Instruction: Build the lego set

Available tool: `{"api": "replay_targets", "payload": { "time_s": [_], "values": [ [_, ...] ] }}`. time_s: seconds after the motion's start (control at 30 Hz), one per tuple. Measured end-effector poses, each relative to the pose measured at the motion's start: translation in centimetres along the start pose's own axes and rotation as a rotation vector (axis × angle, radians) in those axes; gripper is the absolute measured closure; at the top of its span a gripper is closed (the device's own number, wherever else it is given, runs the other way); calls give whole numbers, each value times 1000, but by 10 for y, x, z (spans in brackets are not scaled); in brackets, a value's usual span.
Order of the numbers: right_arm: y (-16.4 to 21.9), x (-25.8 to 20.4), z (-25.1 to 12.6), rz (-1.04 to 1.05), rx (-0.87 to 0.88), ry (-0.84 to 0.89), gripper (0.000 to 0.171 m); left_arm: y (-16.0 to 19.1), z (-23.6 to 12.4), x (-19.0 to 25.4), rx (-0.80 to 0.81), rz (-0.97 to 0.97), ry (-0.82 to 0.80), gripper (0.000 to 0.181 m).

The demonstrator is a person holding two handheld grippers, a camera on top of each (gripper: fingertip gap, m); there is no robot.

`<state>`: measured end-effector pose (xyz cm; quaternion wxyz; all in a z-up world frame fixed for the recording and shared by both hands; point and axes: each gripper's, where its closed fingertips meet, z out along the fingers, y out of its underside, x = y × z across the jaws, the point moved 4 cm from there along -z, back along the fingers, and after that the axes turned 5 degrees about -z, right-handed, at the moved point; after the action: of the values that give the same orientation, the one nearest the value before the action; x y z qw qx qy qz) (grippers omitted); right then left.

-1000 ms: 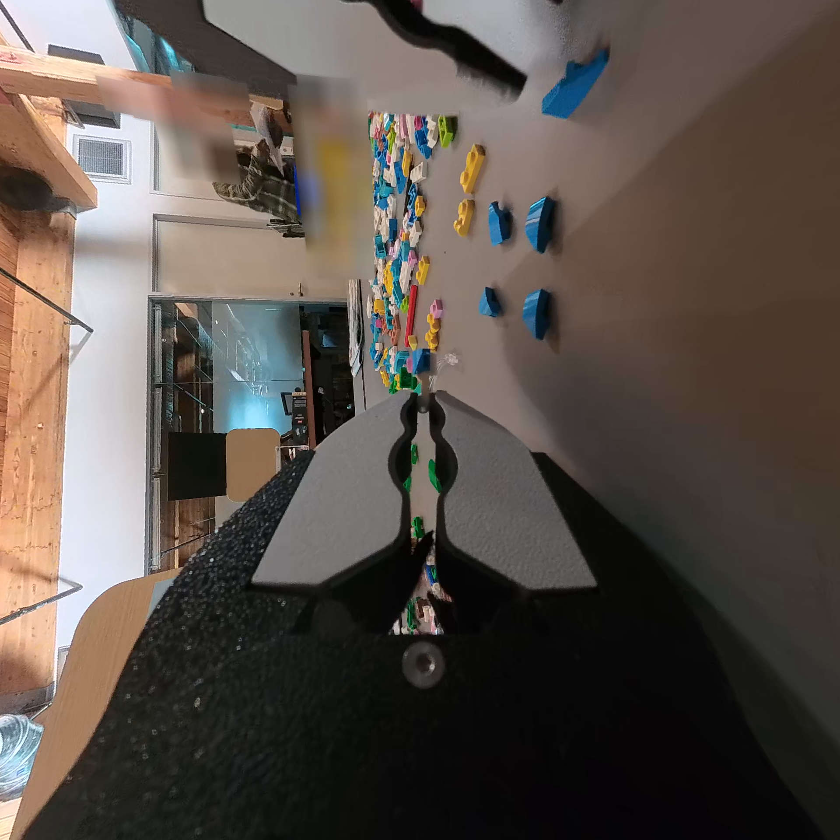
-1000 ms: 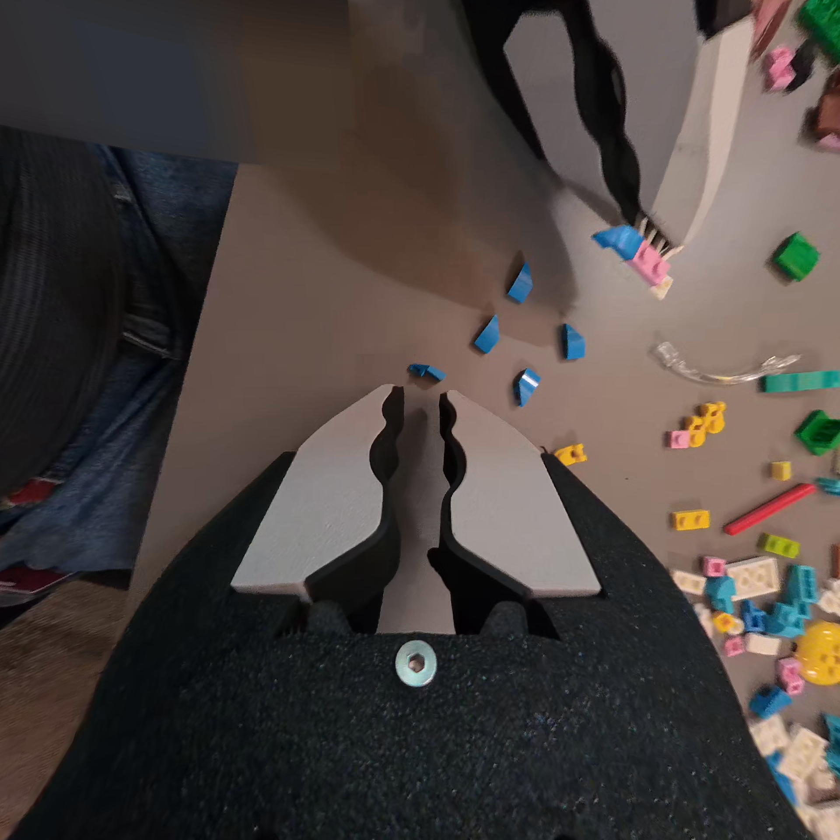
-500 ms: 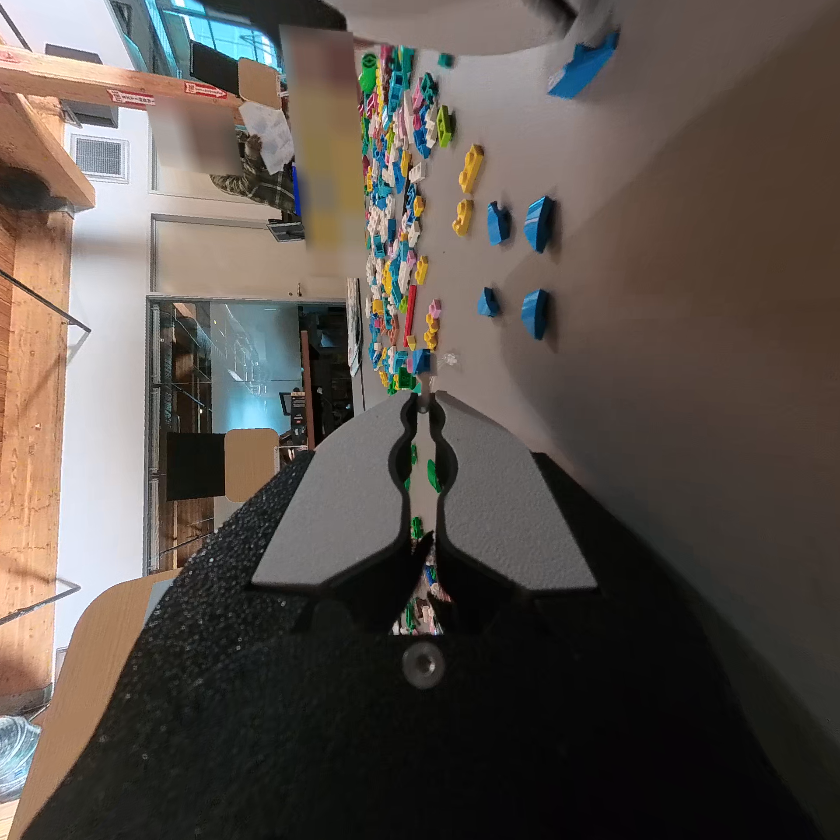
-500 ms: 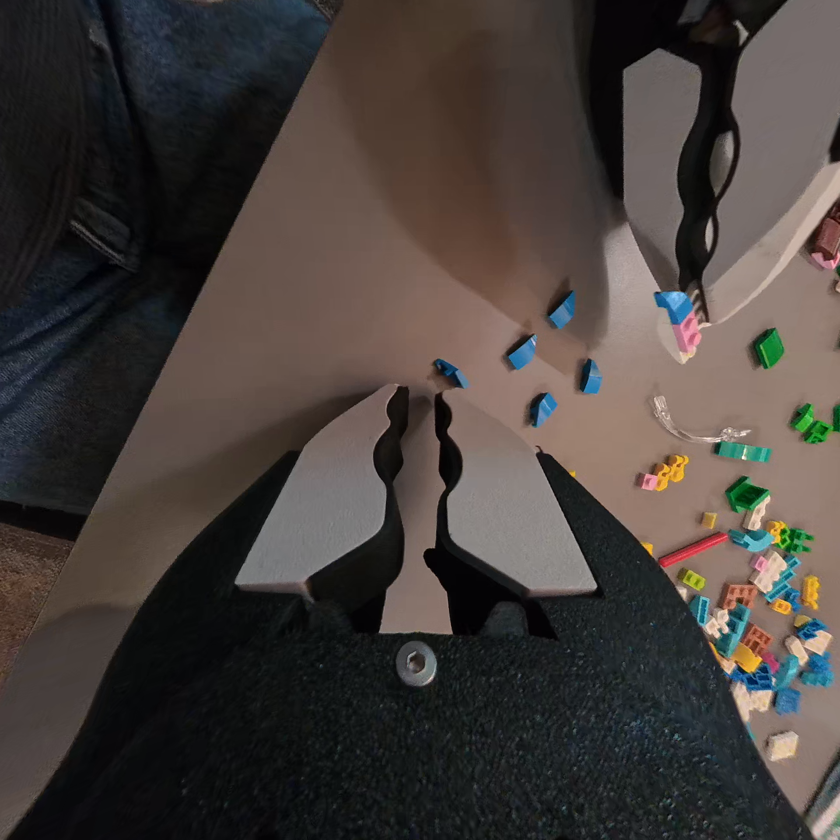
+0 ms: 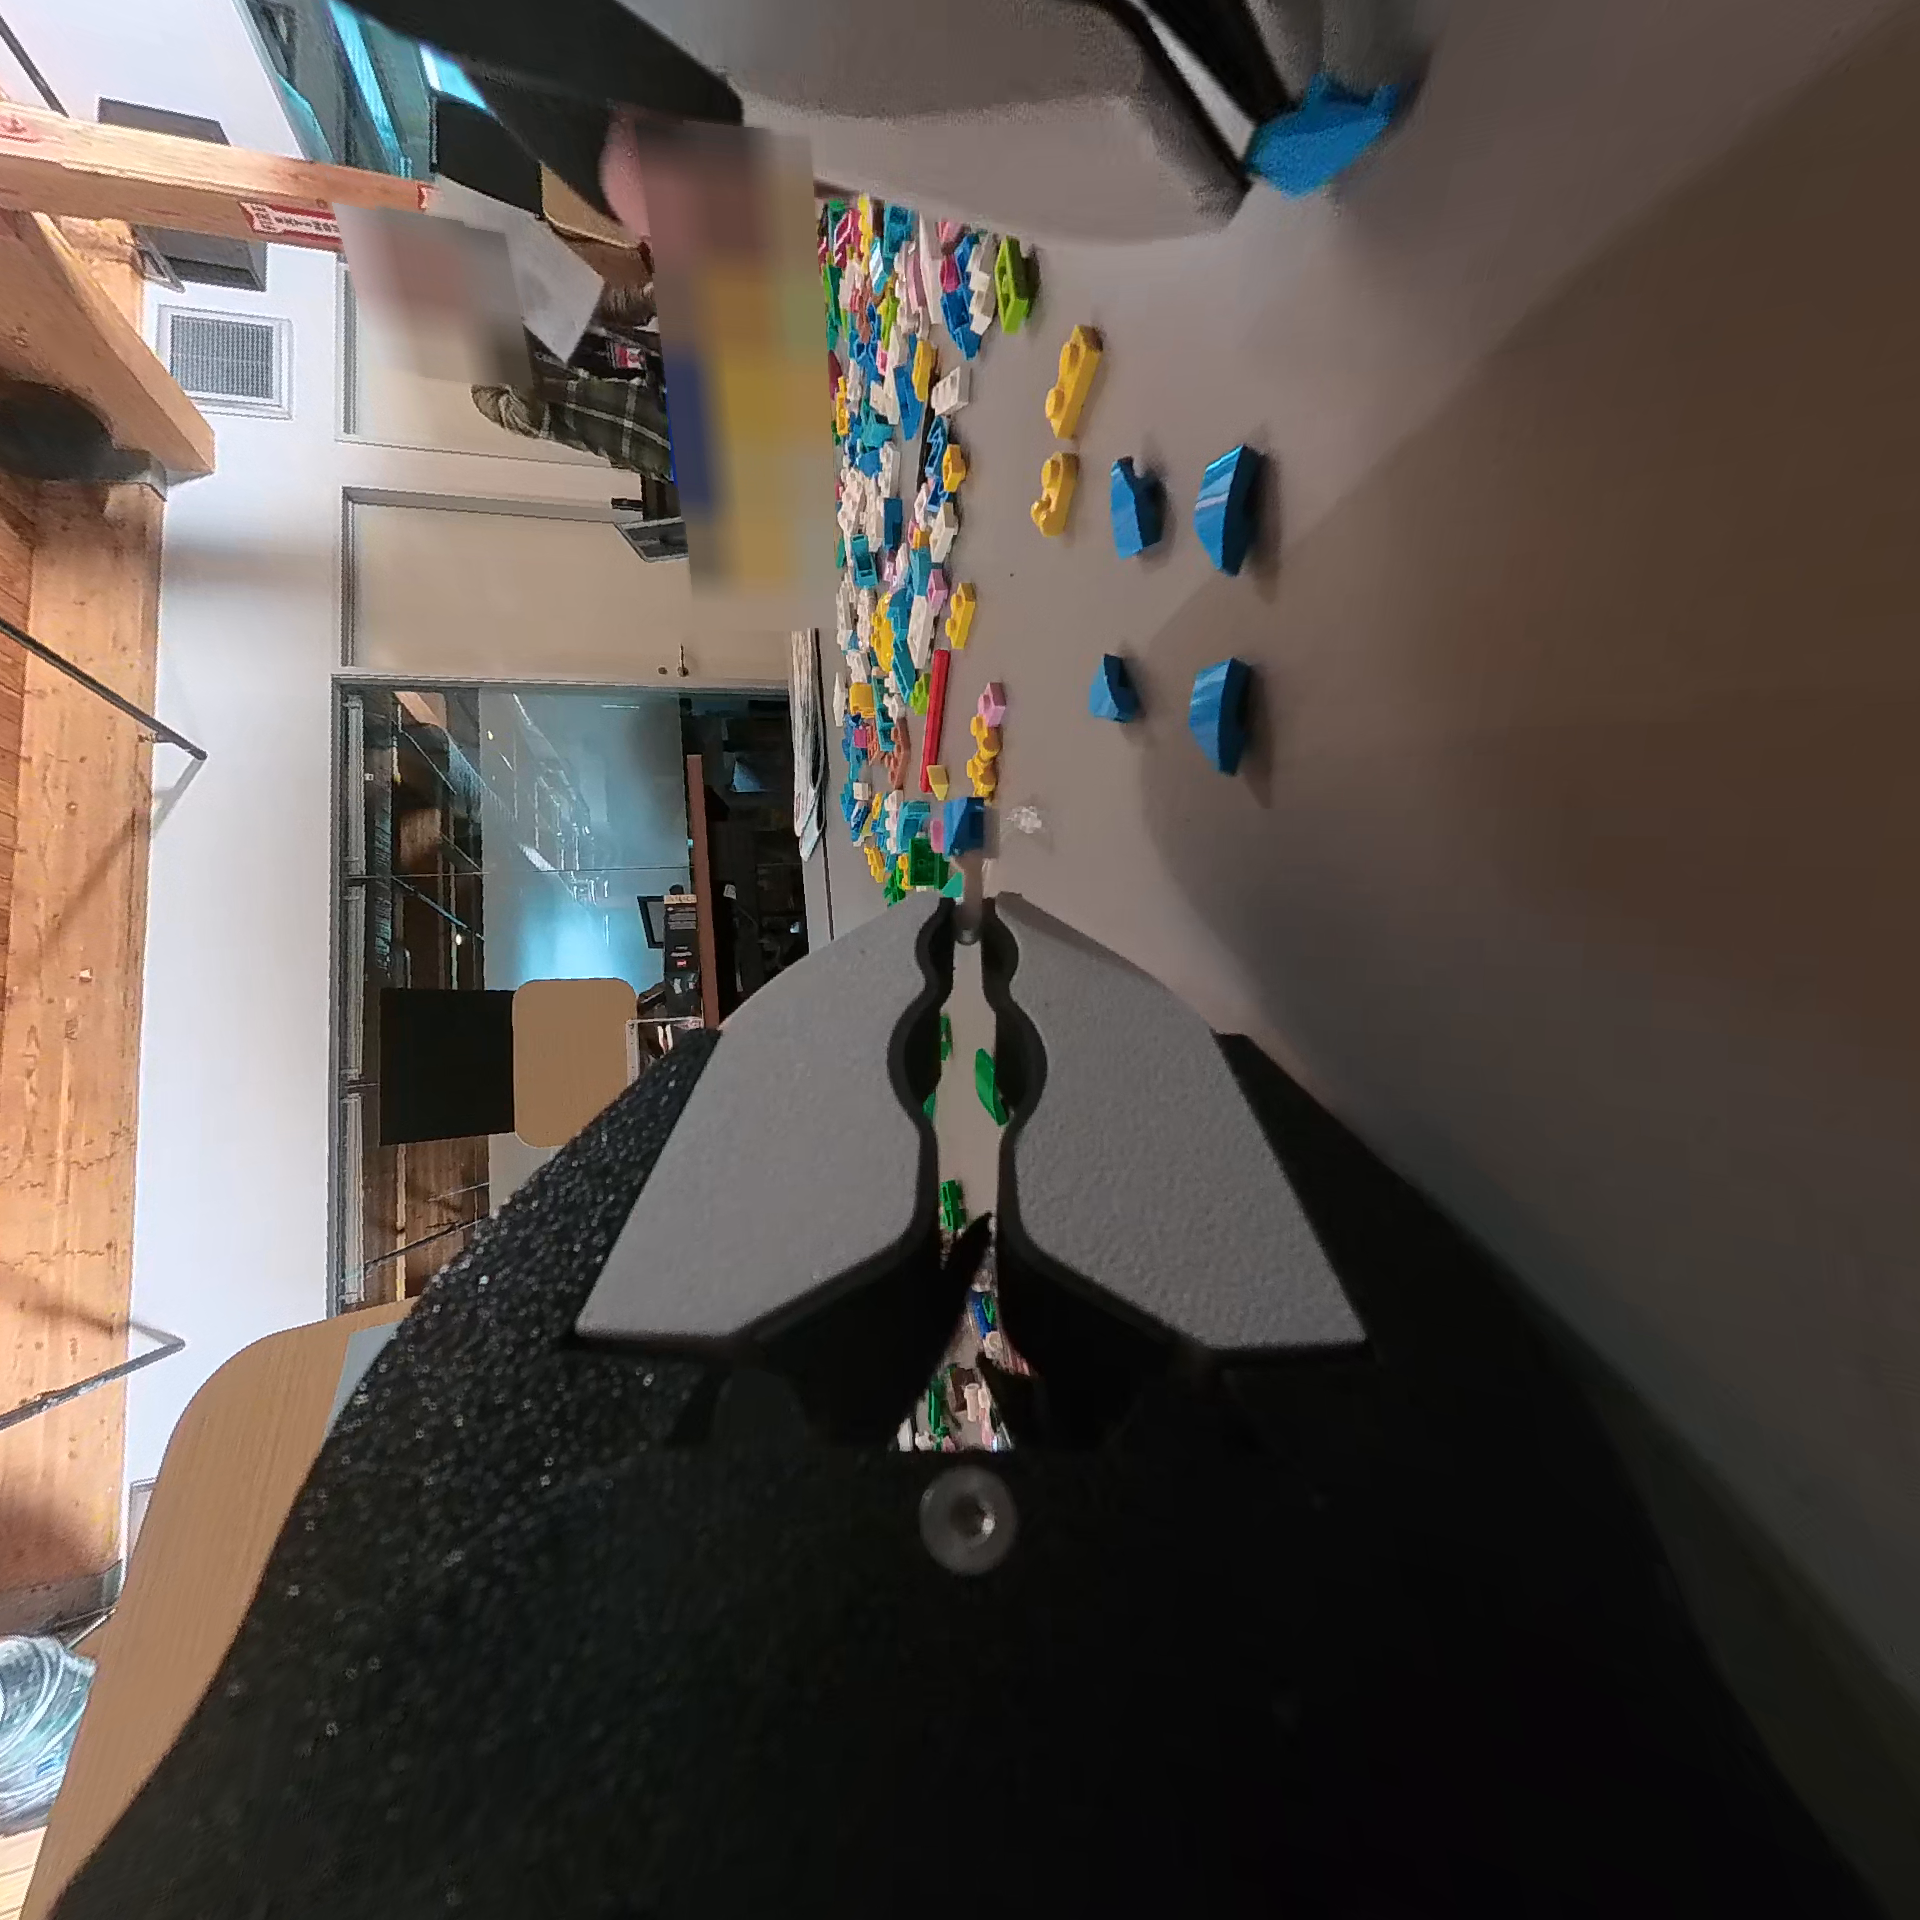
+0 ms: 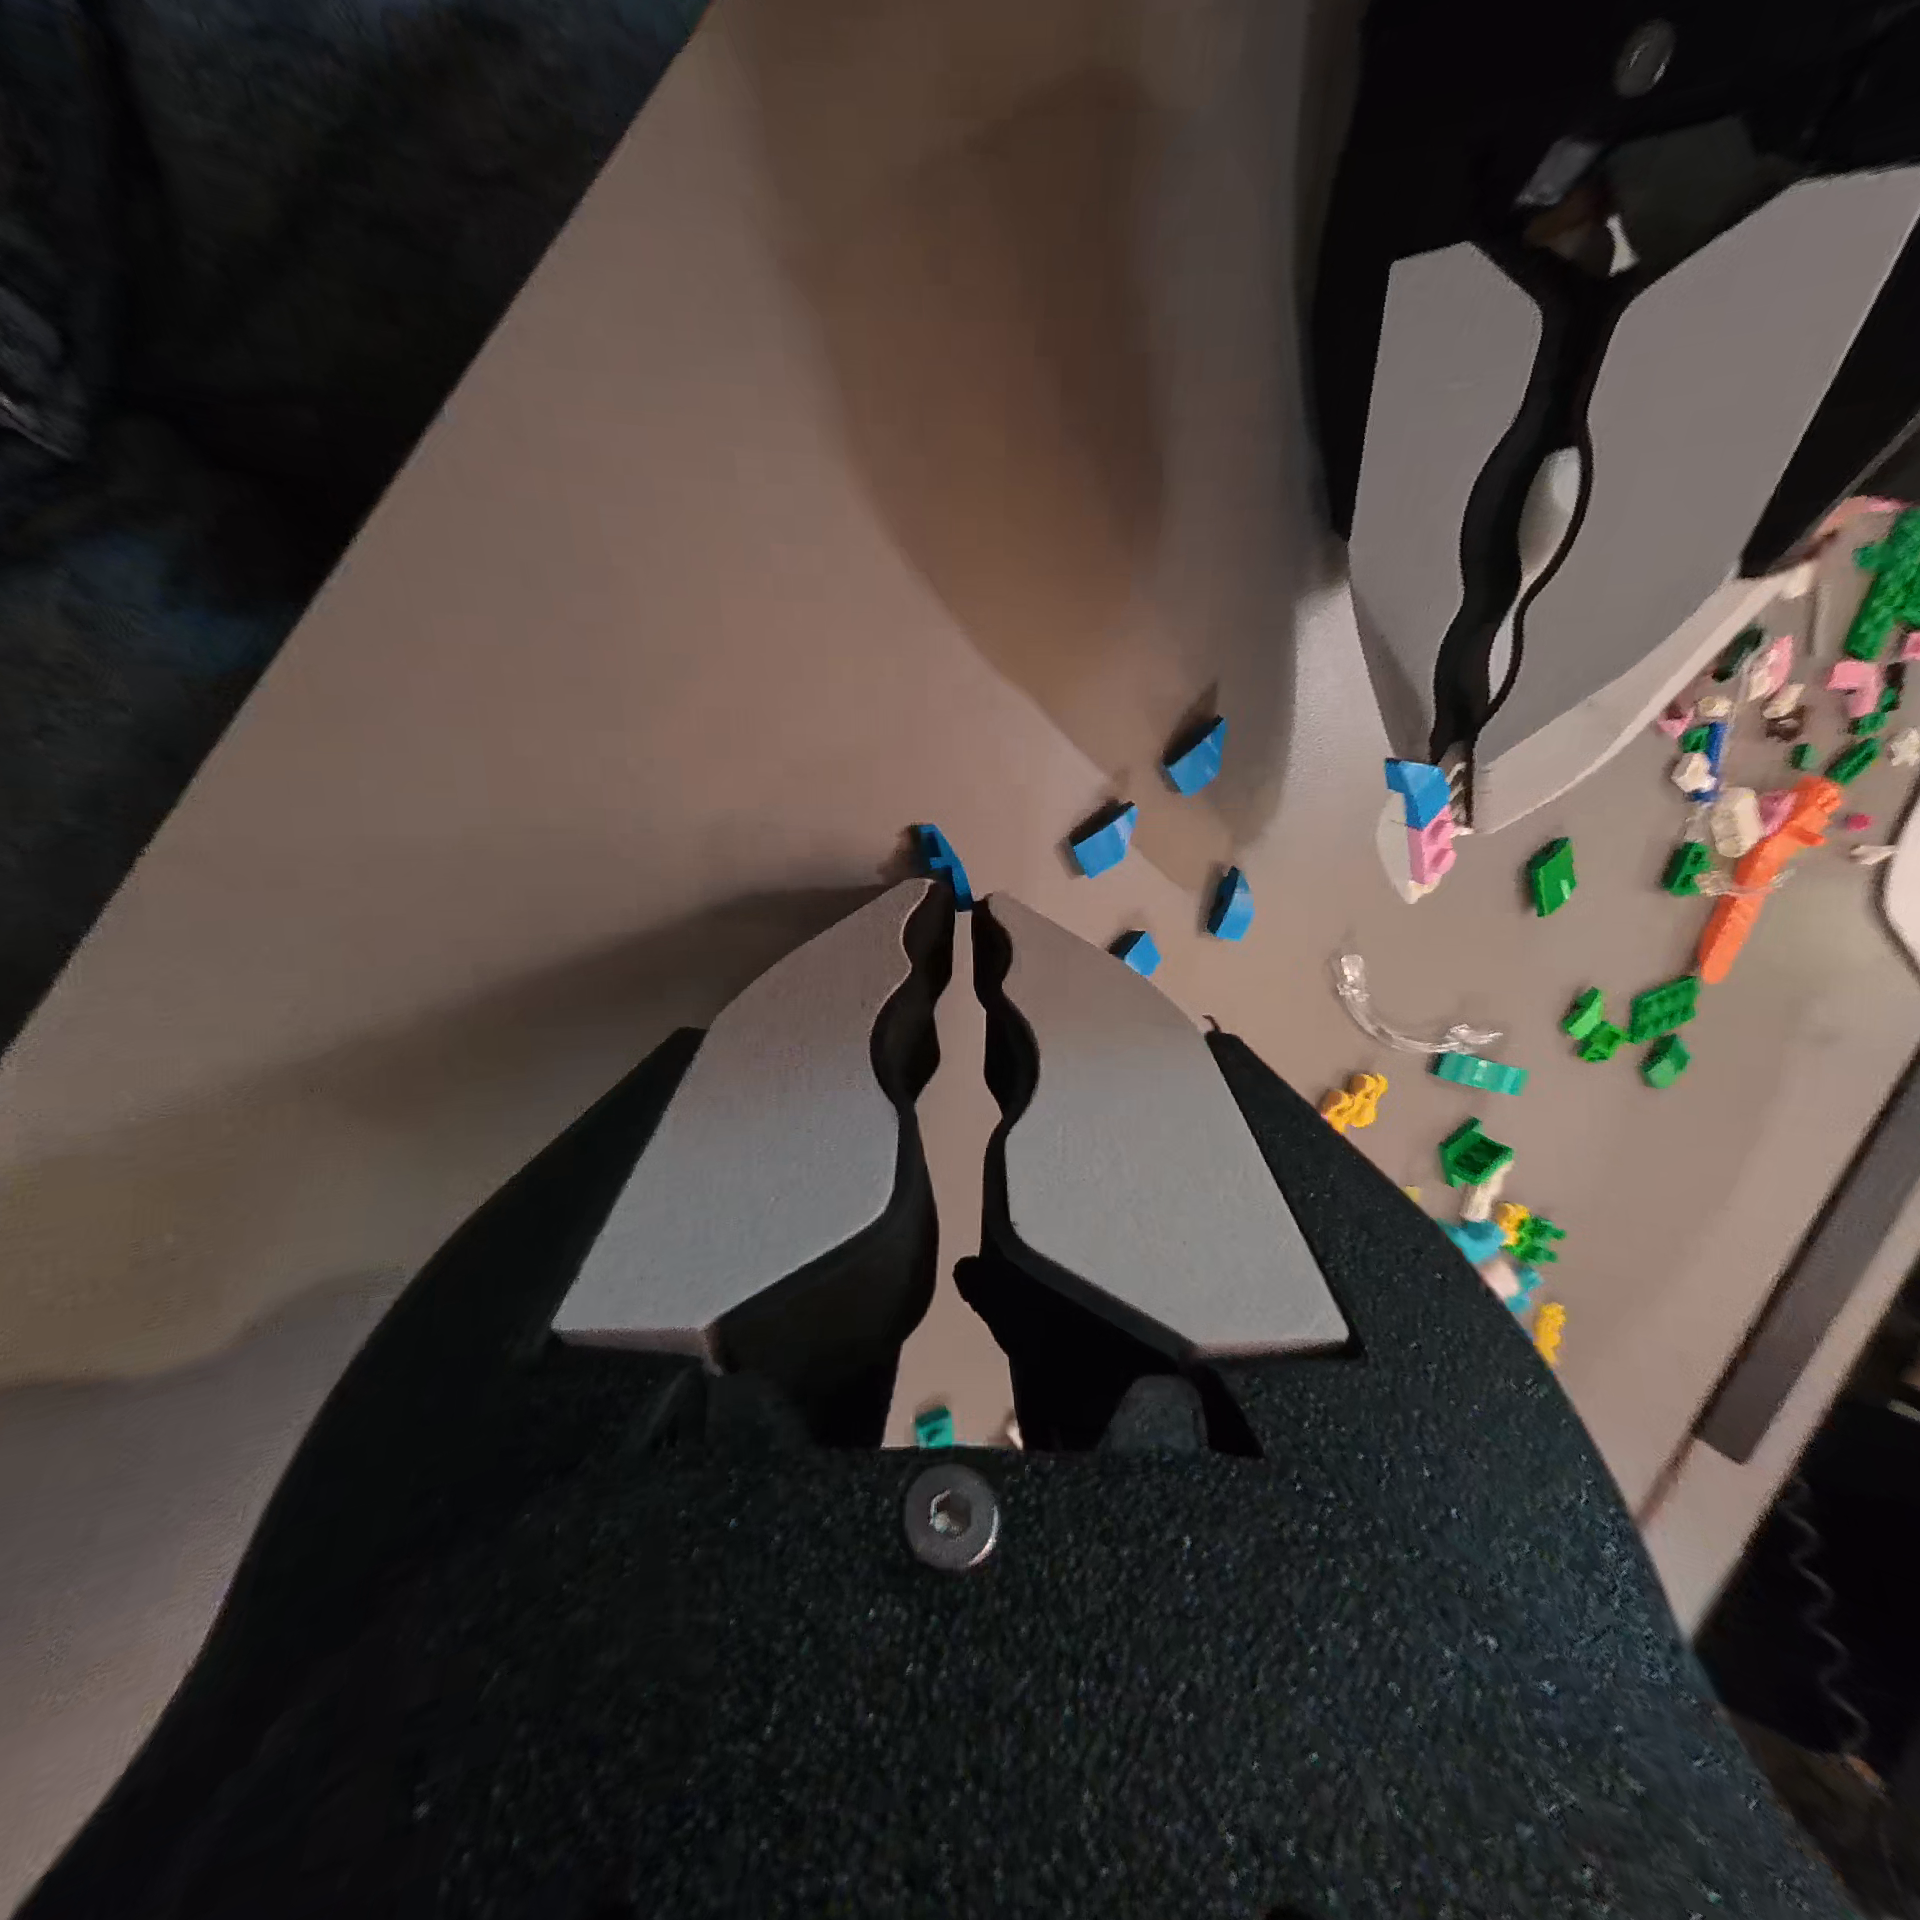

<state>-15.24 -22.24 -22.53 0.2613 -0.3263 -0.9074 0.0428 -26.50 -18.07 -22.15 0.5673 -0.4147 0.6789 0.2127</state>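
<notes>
My right gripper (image 6: 961,902) has its jaws nearly together, pinching a small blue brick (image 6: 943,864) at the tips, near the table's left edge. In the left wrist view the same brick (image 5: 1314,135) shows blurred at the top, at the right gripper's tips. My left gripper (image 5: 966,914) is shut on a small build of blue, pink and white bricks (image 5: 961,826), held just above the table. That build (image 6: 1423,821) also shows in the right wrist view at the left gripper's tips. Several loose blue slope bricks (image 6: 1101,840) lie between the two grippers.
A big pile of mixed bricks (image 5: 904,520) lies along the far side of the grey table (image 6: 727,520). Two yellow pieces (image 5: 1070,400), a clear curved piece (image 6: 1392,1013), green bricks (image 6: 1553,878) and an orange piece (image 6: 1756,873) lie loose. A person's lap is beyond the table edge.
My right gripper has moved forward to the lone blue brick and its jaws have narrowed onto it. My left gripper has kept its build and hardly moved.
</notes>
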Motion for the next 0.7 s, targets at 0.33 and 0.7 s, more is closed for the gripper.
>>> {"api": "replay_targets", "payload": {
  "time_s": [0.33,0.7],
  "values": [
    [15,-3,3,-555,-282,349,169,0,0,-1,3,-1,-5,177],
    [27,-6,-2,-639,-342,367,163,0,1,-1,1,0,-2,177]
  ]
}}
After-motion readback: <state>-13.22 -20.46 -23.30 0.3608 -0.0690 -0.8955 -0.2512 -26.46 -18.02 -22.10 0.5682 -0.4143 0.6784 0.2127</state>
